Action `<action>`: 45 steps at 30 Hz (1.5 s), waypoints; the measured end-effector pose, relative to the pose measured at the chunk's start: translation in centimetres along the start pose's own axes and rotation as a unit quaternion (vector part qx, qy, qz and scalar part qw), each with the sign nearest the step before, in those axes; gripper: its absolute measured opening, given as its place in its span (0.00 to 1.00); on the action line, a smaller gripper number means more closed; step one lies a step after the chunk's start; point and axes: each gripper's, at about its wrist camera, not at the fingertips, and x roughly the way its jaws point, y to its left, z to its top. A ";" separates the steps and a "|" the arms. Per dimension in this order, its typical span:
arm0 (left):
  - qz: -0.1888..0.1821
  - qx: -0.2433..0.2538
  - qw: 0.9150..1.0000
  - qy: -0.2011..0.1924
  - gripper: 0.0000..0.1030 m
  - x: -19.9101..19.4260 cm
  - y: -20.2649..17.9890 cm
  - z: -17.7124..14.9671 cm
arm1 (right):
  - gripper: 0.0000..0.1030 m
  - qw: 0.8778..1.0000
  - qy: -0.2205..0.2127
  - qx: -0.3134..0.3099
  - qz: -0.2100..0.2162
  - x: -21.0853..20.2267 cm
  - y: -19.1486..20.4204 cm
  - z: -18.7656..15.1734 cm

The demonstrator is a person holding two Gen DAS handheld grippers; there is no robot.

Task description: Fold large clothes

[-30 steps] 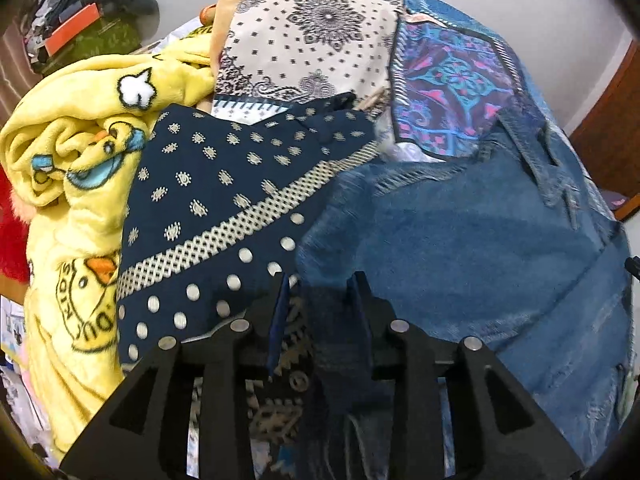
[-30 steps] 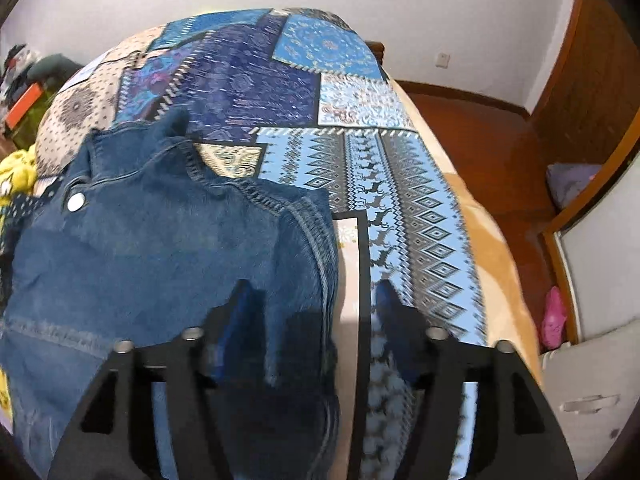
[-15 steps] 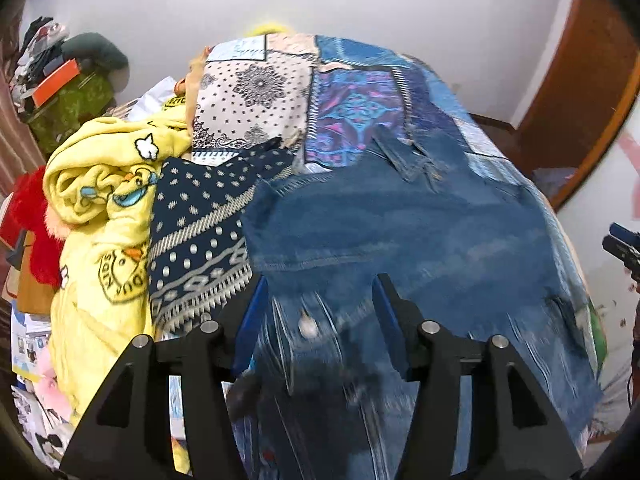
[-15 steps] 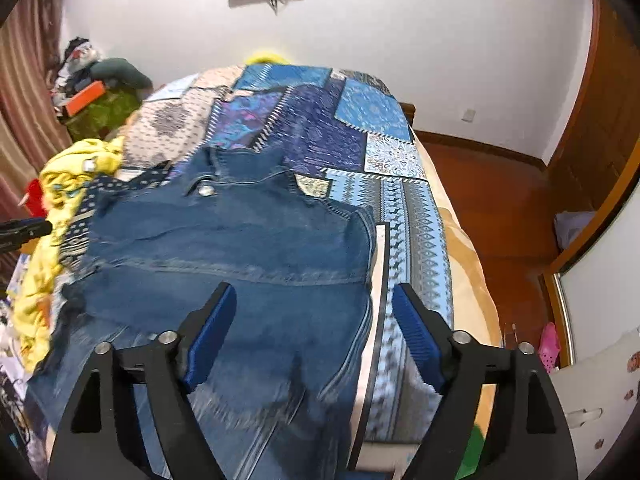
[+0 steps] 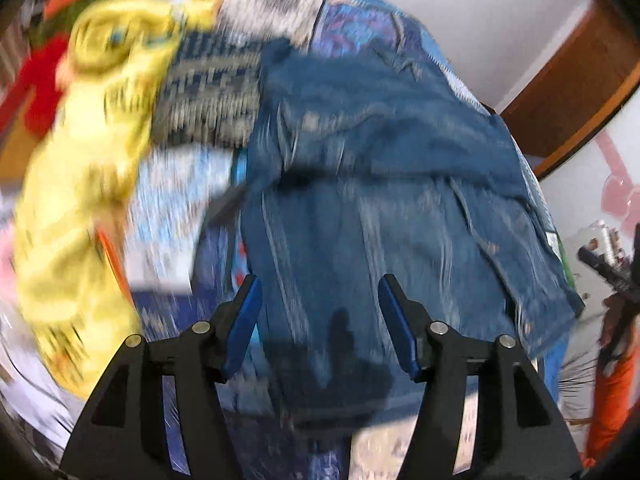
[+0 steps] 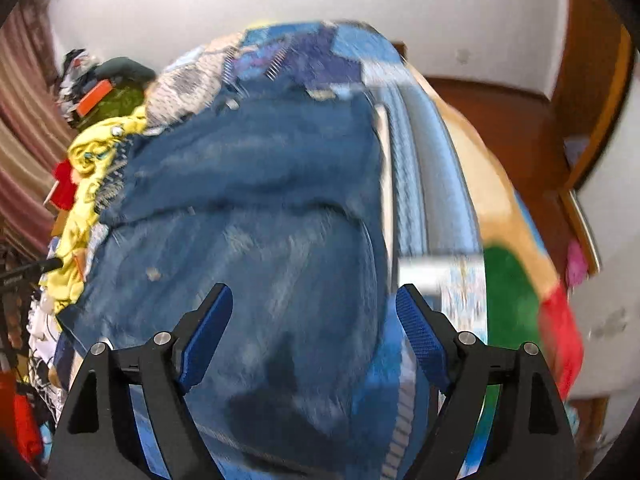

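Bedroom, white walls, wooden door frame far right; both views are blurring with motion. Patchwork bedspread (image 6: 424, 184) in blues is covering the bed and running away toward the far wall.

Denim garment (image 5: 384, 184) is lying spread across the middle of the bed, taking up most of both views. One crosswise ridge is showing about halfway up it, which reads as a first fold already laid, though the blur is leaving that uncertain. Judging by how wide it is lying, at least one more fold is remaining.

Yellow blanket (image 5: 80, 184) is heaping along the left side with a dark patterned cloth (image 5: 208, 96) just beside the denim's far left corner. That clutter is crowding the left edge. On the right, the denim's edge is stopping short of the bed's side, leaving a bare strip of bedspread; floor is lying beyond it.

Left gripper (image 5: 320, 320) is hanging over the near end of the denim, jaws opening, blue pads apart, nothing pinched between them. Right gripper (image 6: 312, 332) is hovering over the near right part of the denim, jaws spread wide and empty, its right pad sitting over the garment's right edge.
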 end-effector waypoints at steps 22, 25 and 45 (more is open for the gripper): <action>-0.103 -0.144 0.984 0.006 0.30 1.9 2.5 -8.4 | 0.42 0.989 0.015 0.114 0.095 -0.2 -2.6 -7.3; -0.096 -0.141 0.985 -0.004 0.22 1.3 2.0 -8.3 | 0.32 0.987 0.011 0.122 0.106 -0.2 -2.4 -7.3; -0.055 -0.018 0.985 -0.160 0.10 -6.0 -4.0 6.3 | 0.11 0.988 -0.107 0.007 0.106 -3.5 1.1 3.7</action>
